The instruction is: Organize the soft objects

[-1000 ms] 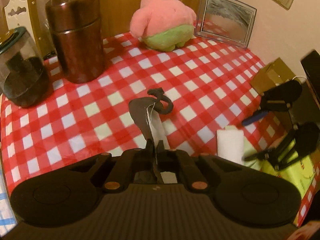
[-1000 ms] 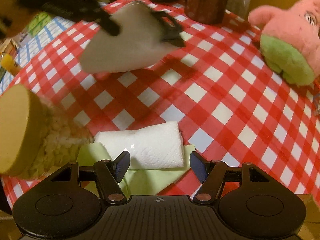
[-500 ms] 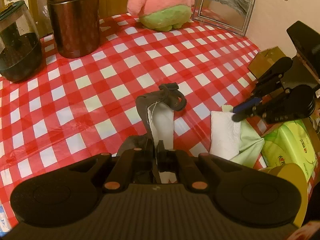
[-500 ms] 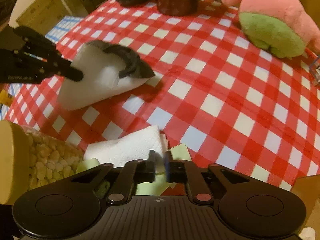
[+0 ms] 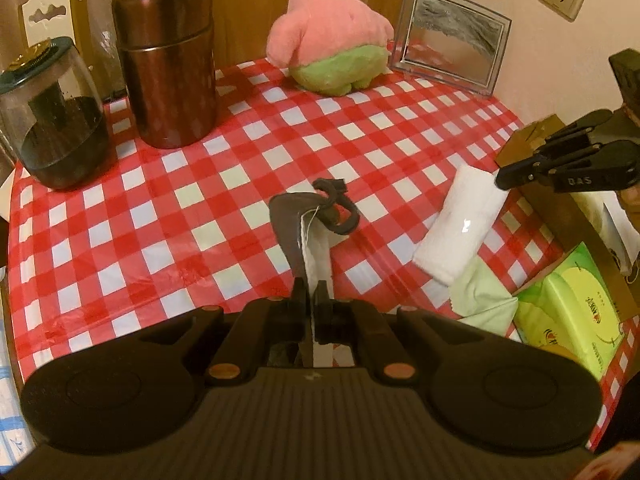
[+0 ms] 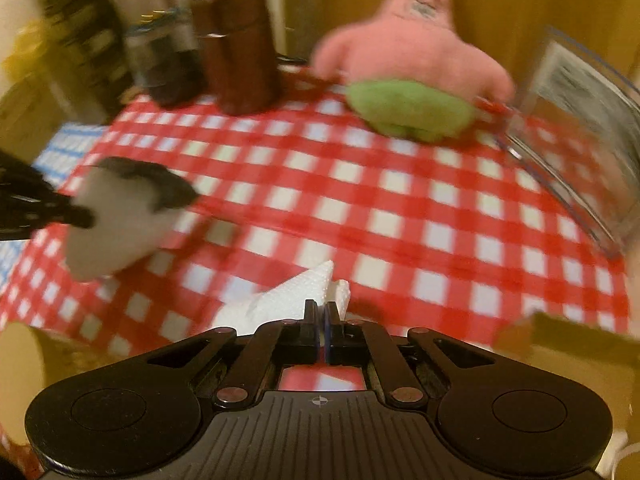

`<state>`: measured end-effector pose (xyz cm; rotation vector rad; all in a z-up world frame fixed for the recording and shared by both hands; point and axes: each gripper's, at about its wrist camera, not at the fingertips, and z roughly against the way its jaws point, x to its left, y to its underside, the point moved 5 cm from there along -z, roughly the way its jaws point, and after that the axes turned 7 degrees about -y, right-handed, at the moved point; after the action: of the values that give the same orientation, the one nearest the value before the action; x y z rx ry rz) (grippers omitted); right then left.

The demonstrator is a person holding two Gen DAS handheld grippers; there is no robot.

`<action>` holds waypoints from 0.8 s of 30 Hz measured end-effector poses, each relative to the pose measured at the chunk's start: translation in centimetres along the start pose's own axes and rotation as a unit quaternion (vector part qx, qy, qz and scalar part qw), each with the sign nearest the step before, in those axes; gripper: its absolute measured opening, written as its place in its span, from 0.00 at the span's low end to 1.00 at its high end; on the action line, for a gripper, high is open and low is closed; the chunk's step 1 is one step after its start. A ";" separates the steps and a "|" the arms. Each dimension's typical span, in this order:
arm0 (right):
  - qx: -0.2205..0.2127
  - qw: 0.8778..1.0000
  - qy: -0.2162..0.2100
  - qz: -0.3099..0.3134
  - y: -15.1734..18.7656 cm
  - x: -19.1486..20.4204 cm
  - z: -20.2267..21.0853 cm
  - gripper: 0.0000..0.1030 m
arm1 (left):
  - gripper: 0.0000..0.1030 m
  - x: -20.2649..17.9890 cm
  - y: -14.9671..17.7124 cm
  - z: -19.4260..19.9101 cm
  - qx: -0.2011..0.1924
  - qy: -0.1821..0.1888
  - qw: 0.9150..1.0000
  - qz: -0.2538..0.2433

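Observation:
My left gripper point(image 5: 309, 288) is shut on a folded grey and white face mask point(image 5: 308, 224), held above the red checked tablecloth point(image 5: 240, 184). The mask also shows in the blurred right wrist view point(image 6: 120, 216). My right gripper point(image 6: 321, 307) is shut on a folded white paper towel point(image 6: 288, 300) and lifts one end of it. In the left wrist view the towel point(image 5: 460, 224) hangs slanted from my right gripper point(image 5: 502, 179) over a light green cloth point(image 5: 480, 292). A pink and green star plush point(image 5: 332, 40) sits at the back of the table.
A brown metal canister point(image 5: 168, 60) and a glass jar point(image 5: 52, 116) stand at the back left. A picture frame point(image 5: 448, 36) leans at the back right. A green tissue pack point(image 5: 576, 316) and a cardboard box point(image 5: 528, 136) lie at the right edge.
My right gripper shut on the paper towel and raised its end off the green cloth, swinging up. My left gripper kept hold of the mask and lifted slightly.

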<state>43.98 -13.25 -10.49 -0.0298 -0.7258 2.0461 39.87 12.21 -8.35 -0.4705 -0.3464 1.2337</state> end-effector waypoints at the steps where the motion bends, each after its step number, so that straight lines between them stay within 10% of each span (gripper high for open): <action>1: 0.010 1.000 0.005 -0.004 0.5 -0.5 0.0 0.02 | 0.02 -0.1 0.0 0.0 0.000 -0.001 1.000 -0.002; 7: 0.066 0.997 0.015 0.035 2.6 -1.4 -1.8 0.10 | 0.02 -0.9 0.3 -0.9 0.010 0.002 1.000 -0.014; 11: 0.056 0.994 0.009 0.094 2.5 -0.7 -1.6 0.58 | 0.02 -0.7 0.5 -1.8 0.016 0.003 1.000 -0.012; 24: 0.099 0.969 -0.018 0.225 3.2 2.5 -5.3 0.59 | 0.41 0.7 1.8 -4.3 0.049 0.020 0.998 0.016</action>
<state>41.71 -9.99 -15.87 -0.0456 -0.5678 2.5516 40.71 12.72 -12.96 -0.4169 -0.2438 1.2642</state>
